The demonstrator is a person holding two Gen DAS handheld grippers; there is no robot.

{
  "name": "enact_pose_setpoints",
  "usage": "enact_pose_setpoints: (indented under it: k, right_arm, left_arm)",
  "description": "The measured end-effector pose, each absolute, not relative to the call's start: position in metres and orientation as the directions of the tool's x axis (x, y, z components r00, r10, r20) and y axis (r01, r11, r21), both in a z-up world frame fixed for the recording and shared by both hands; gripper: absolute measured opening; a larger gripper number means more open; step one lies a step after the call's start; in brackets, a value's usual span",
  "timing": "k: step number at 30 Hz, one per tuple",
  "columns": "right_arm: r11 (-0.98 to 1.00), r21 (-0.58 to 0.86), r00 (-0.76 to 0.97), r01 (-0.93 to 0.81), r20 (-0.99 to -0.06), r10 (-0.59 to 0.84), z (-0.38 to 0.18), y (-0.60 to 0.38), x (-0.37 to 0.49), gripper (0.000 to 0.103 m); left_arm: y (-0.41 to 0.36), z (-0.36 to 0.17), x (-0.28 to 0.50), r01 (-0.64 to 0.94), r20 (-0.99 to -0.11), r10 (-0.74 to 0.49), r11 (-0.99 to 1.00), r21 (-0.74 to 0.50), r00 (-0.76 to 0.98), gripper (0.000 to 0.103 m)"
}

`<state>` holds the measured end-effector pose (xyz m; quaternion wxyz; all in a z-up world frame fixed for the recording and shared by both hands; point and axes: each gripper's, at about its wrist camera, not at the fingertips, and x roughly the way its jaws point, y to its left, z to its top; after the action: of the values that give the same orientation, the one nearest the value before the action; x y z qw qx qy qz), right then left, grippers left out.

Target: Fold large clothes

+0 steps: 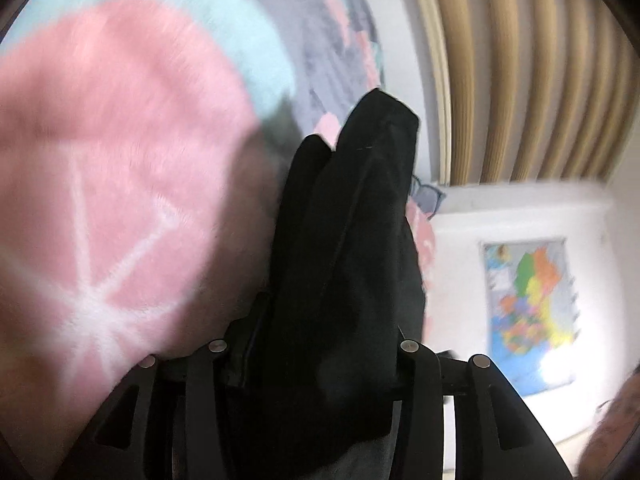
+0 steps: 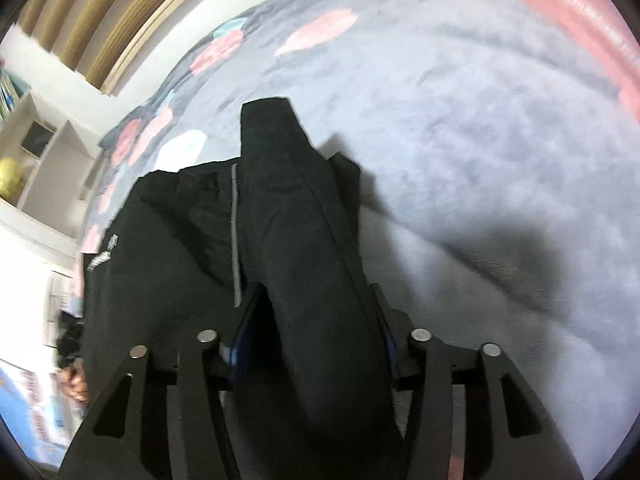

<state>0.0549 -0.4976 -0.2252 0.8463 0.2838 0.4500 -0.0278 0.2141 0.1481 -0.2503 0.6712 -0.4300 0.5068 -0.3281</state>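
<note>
A large black garment (image 2: 192, 240) with a grey stripe and a small white label hangs over a fluffy grey blanket (image 2: 480, 140). My right gripper (image 2: 312, 320) is shut on a bunched fold of the black garment, which covers its fingertips. My left gripper (image 1: 320, 320) is shut on another bunch of the same black garment (image 1: 352, 220), lifted above a pink and mint patch of the blanket (image 1: 120, 140). The fingertips of both grippers are hidden by the cloth.
The blanket has pink and pale blue blotches and a pink border (image 2: 580, 20). A ribbed wooden panel (image 1: 540, 80) and a white wall with a coloured map (image 1: 532, 304) stand behind. White shelves (image 2: 44, 152) sit at the left of the right wrist view.
</note>
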Motion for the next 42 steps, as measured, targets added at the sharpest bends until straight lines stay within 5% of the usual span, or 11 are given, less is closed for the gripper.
enact_pose_setpoints:
  k: [6,11,15,23,31,42]
  right_arm:
    - [0.938,0.037,0.644,0.343,-0.737,-0.207,-0.166,-0.457,0.006,0.061]
    - [0.975,0.154,0.759,0.161,-0.65,-0.023,-0.11,-0.405,-0.013,0.061]
    - [0.969,0.234,0.711,0.079,-0.695,0.11,-0.116,-0.355,0.019,0.061]
    - [0.975,0.181,0.522,0.127,-0.848,0.089,-0.206,-0.314,0.08,0.062]
    - [0.982,0.163,0.61,0.096,-0.789,0.071,-0.163,-0.306,0.041,0.062]
    - [0.978,0.14,0.545,0.157,-0.838,0.032,-0.193,-0.297,0.03,0.062]
  left_arm:
    - [0.158,-0.183,0.176,0.186,-0.575,-0.676,0.707,-0.682,0.461,0.045]
    - [0.139,-0.099,0.126,0.35,-0.525,-0.657,0.744,-0.57,0.541,0.048]
    - [0.072,-0.065,0.099,0.471,-0.521,-0.673,0.74,-0.481,0.525,0.063]
    - [-0.045,-0.156,0.115,0.439,-0.775,-0.524,0.824,-0.358,0.353,0.059]
    - [-0.042,-0.125,0.087,0.467,-0.743,-0.511,0.832,-0.3,0.433,0.059]
    - [-0.035,-0.15,0.069,0.396,-0.792,-0.457,0.868,-0.298,0.405,0.059]
